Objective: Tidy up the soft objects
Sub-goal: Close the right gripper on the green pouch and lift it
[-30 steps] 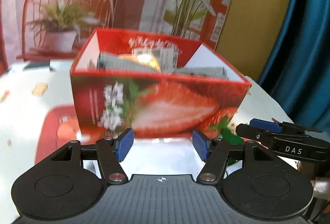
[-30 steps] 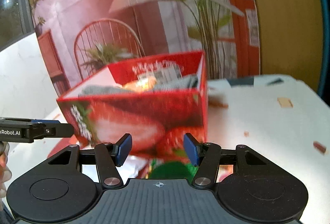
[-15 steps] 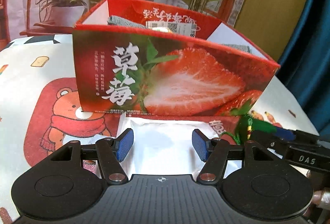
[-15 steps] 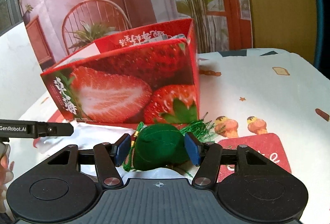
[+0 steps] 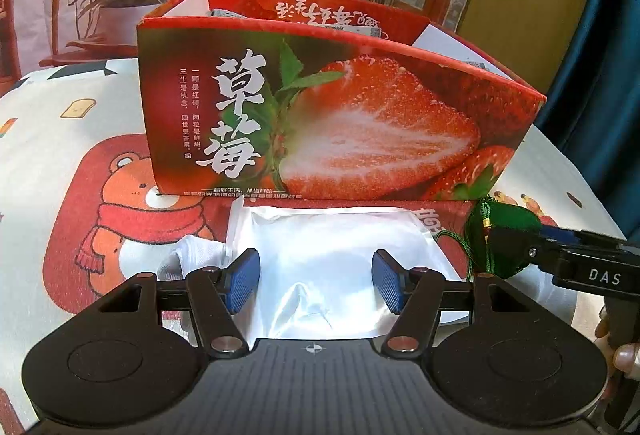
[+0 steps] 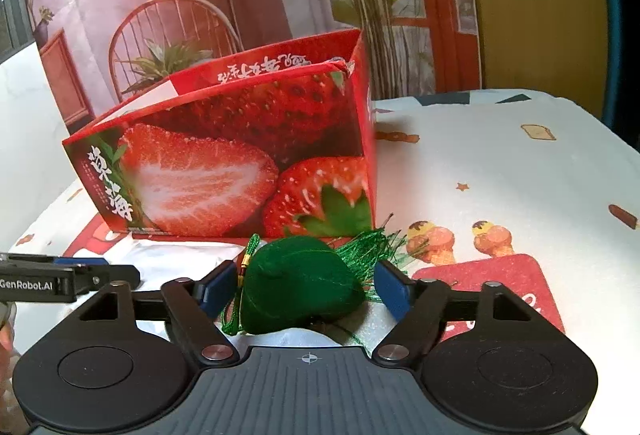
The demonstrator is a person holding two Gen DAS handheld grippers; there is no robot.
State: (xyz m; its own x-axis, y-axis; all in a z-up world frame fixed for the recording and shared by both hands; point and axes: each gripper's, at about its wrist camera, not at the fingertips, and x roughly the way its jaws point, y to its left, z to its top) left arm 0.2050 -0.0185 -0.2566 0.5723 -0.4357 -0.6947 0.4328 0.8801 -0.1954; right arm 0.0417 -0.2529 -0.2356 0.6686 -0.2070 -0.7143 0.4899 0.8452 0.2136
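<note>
Left wrist view: the left gripper (image 5: 316, 281) hangs low over a white plastic packet (image 5: 332, 255) lying on the cartoon tablecloth (image 5: 60, 139), its blue pads spread wide at 9 and 3 o'clock, gripping nothing. At 12 o'clock stands the red strawberry box (image 5: 320, 123), a grey item just showing inside. At 3 o'clock lies the green pouch (image 5: 500, 231). In the right wrist view the right gripper (image 6: 306, 285) brackets that green pouch (image 6: 298, 283), fingers wide apart on either side; whether the pads touch it cannot be told
</note>
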